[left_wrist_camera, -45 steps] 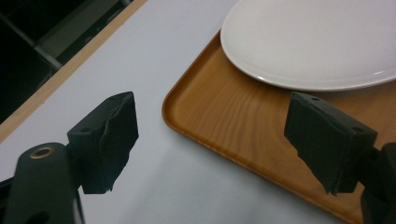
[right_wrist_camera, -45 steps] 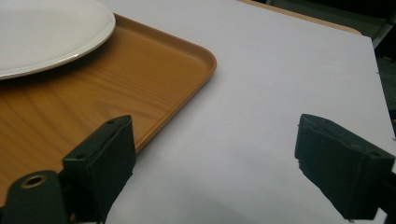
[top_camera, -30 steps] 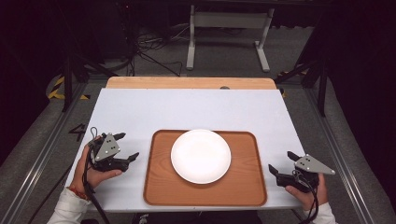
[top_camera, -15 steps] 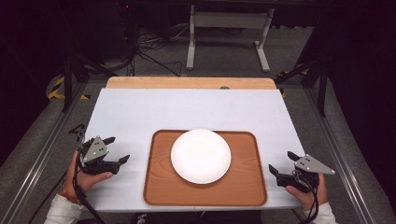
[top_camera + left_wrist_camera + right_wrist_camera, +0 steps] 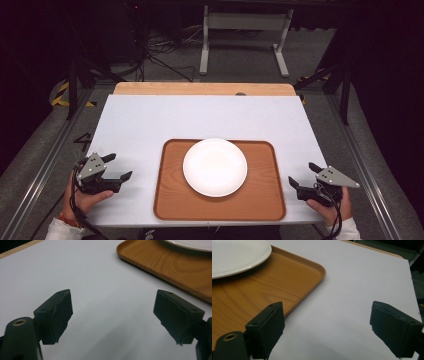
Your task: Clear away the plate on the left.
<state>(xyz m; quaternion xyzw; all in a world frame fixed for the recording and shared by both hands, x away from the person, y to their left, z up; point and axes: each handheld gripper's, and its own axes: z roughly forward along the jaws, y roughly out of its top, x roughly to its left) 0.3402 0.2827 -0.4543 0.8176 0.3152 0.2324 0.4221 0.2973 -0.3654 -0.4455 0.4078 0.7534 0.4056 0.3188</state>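
Now my left gripper (image 5: pixel 118 167) sits low over the near left corner of the white table (image 5: pixel 200 120), jaws spread wide with nothing between them. In the left gripper view, bare tabletop fills the gap between the two black pads (image 5: pixel 56 315), and the edge of the wooden tray (image 5: pixel 172 267) runs off to the upper right, near but clear of the jaws.

My right gripper (image 5: pixel 301 175) rests at the near right corner, released as well, jaws apart and empty. In the right gripper view its left pad (image 5: pixel 268 328) overlaps the tray's rounded corner (image 5: pixel 314 267); I cannot tell whether it touches the rim.

From the high view, the tray (image 5: pixel 172 200) lies flat at the near middle of the table, between my two grippers. A white plate (image 5: pixel 215 167) sits centred on it, empty, well apart from either set of jaws. A hand (image 5: pixel 85 200) holds the left tool from below, and another hand (image 5: pixel 327 210) grips the right.
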